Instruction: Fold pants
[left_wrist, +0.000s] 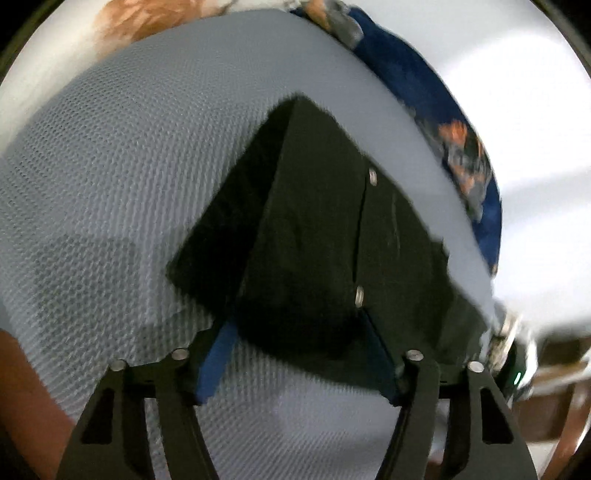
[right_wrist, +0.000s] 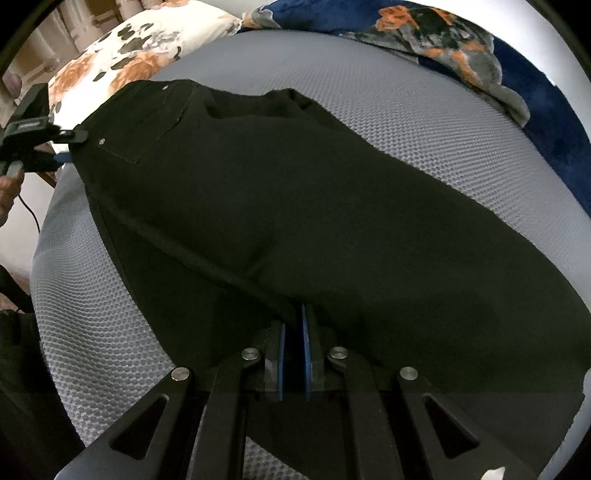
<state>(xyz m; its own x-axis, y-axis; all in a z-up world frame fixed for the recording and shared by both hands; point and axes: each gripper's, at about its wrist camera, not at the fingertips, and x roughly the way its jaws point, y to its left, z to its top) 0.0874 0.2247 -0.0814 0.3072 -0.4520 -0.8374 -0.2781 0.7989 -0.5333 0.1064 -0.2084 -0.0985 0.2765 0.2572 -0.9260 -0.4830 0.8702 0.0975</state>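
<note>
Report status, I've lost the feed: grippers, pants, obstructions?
Left gripper open, straddling waistband corner. Right gripper shut on black cotton pants, flat on grey mesh mattress. Nothing in the way.

Grey mesh-textured mattress (right_wrist: 424, 122); floral pillow (right_wrist: 122, 62) at far corner; navy floral blanket (right_wrist: 517, 92) alongside.

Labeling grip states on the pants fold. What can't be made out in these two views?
- Left wrist view: left gripper fingertips, hidden by the black pants.
- Same view: blue blanket, motion-blurred.
- Right wrist view: pants hems, cut off by the edge and right gripper.
</note>
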